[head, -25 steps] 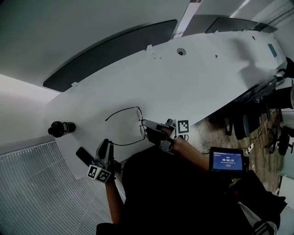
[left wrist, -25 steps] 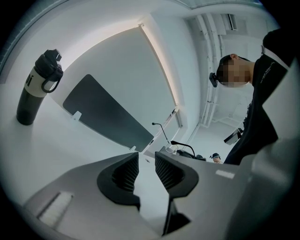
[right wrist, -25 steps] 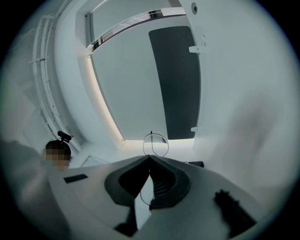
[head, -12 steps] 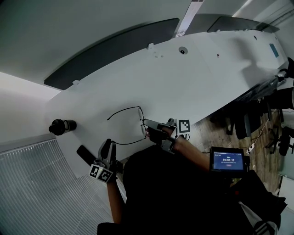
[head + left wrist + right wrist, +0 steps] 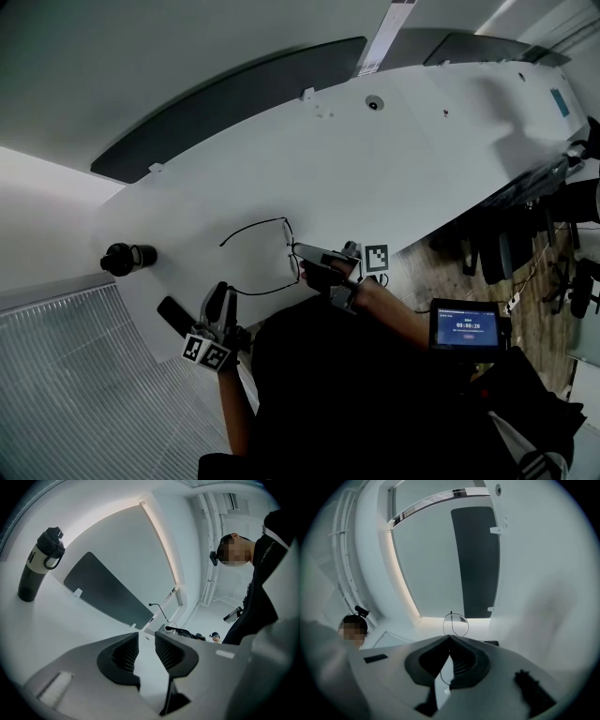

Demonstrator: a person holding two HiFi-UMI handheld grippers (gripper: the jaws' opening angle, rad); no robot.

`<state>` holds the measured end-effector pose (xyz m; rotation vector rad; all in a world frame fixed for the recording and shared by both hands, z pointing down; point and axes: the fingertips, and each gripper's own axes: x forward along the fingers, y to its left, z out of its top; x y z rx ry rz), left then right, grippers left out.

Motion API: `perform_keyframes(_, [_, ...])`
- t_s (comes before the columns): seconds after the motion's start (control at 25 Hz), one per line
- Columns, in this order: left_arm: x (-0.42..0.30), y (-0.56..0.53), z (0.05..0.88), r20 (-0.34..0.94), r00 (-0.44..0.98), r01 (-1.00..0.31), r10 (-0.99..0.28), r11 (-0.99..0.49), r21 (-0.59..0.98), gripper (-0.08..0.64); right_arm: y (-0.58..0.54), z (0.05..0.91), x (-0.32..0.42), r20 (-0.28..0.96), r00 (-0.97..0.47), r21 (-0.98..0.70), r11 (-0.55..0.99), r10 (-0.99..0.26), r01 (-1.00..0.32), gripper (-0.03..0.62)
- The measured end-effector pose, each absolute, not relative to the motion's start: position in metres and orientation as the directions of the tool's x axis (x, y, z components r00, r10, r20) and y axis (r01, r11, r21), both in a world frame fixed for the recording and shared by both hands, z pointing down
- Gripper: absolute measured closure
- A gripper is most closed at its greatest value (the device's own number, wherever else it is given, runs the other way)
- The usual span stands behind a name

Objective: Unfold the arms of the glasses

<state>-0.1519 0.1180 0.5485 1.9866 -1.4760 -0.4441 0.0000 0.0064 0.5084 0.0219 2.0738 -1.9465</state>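
Note:
Thin black wire-rimmed glasses (image 5: 281, 225) lie on the white table (image 5: 394, 159), both arms spread out to the left. My right gripper (image 5: 298, 250) is at the lens end of the glasses. In the right gripper view its jaws meet at the tips (image 5: 450, 638), shut on the glasses' rim, and one round lens rim (image 5: 455, 624) shows just beyond them. My left gripper (image 5: 222, 293) stays near the table's front edge, below the end of the nearer arm. Its jaws (image 5: 146, 641) stand apart with nothing between them.
A black bottle (image 5: 127, 256) stands at the left of the table and also shows in the left gripper view (image 5: 37, 564). A flat black object (image 5: 173, 317) lies beside my left gripper. A dark panel (image 5: 225, 103) runs along the far edge. A small screen (image 5: 461, 325) and chairs (image 5: 562, 225) are at the right.

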Motion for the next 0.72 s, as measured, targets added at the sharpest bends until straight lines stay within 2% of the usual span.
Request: perform_keyframes(0.72, [-0.1584,0.1199,0.5510,0.089,0.311,-0.738,-0.946,-0.181,0.650,0.460,0.0067,0.5118,-0.0009,-0.218,-0.956,-0.975,0.074,-0.197,0.207,0.584])
